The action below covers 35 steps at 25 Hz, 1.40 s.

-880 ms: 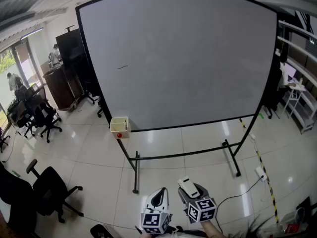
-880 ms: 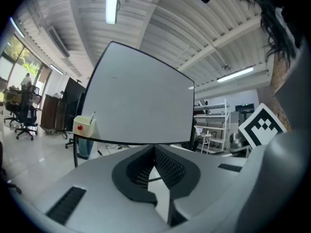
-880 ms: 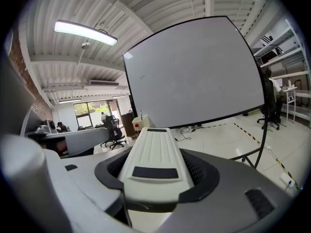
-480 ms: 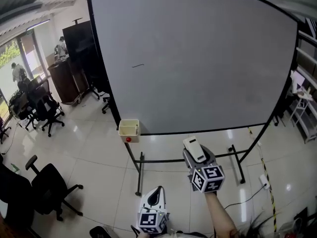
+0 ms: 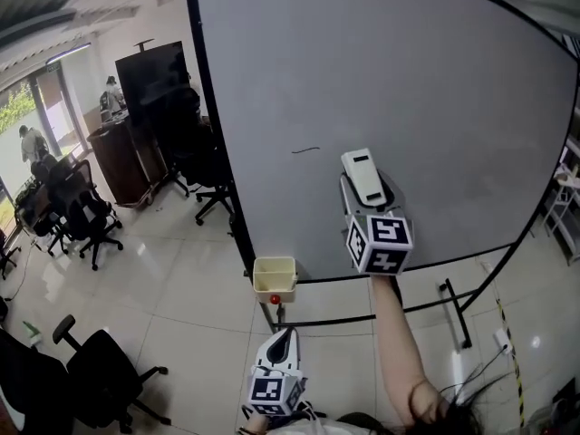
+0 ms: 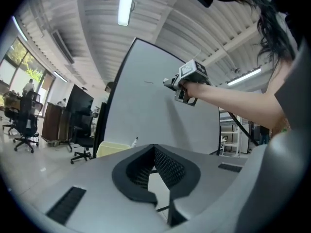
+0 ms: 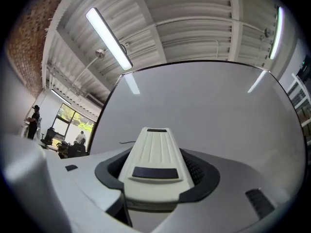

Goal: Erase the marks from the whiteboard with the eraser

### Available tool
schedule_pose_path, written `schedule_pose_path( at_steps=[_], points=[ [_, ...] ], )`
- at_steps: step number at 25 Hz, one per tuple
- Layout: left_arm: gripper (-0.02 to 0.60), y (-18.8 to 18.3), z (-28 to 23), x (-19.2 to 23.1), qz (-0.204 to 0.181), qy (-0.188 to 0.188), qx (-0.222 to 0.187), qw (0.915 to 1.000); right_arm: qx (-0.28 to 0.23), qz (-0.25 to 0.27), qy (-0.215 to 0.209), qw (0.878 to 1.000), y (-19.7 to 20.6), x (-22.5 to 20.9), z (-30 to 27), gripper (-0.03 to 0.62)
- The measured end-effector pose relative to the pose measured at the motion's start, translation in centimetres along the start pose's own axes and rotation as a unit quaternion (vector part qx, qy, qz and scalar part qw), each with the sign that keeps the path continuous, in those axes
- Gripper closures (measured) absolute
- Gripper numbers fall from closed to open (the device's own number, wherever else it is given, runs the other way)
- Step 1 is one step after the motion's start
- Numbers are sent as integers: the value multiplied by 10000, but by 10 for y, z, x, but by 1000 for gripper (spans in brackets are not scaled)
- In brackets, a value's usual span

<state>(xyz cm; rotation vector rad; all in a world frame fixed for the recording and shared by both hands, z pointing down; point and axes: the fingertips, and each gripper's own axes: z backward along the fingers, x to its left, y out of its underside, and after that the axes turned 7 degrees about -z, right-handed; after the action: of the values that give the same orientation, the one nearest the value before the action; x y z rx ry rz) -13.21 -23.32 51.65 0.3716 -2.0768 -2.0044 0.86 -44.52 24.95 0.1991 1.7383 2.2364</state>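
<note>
While the left gripper (image 5: 282,345) is held low, jaws together and empty, the eraser (image 5: 365,176) is clamped in the raised right gripper (image 5: 368,191), seemingly just off the whiteboard (image 5: 435,89), right of a short mark (image 5: 305,150).

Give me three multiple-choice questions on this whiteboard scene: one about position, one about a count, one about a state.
1. In the head view, the mark lies where from the eraser? A) left B) right C) directly below
2. Marks visible on the whiteboard? A) one B) three C) five
3. The right gripper is: A) open, empty B) shut on the eraser C) shut on a marker
Answers: 1 A, the mark sits left of the eraser; 2 A, only one short mark shows; 3 B, its jaws clamp the eraser.
</note>
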Motion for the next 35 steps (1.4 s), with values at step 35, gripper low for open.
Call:
schedule_pose_path(
  at_steps=[35],
  points=[
    [592, 12, -36, 63, 364, -268, 186, 9988, -921, 456, 1203, 9874, -6, 1, -44, 318]
  ],
)
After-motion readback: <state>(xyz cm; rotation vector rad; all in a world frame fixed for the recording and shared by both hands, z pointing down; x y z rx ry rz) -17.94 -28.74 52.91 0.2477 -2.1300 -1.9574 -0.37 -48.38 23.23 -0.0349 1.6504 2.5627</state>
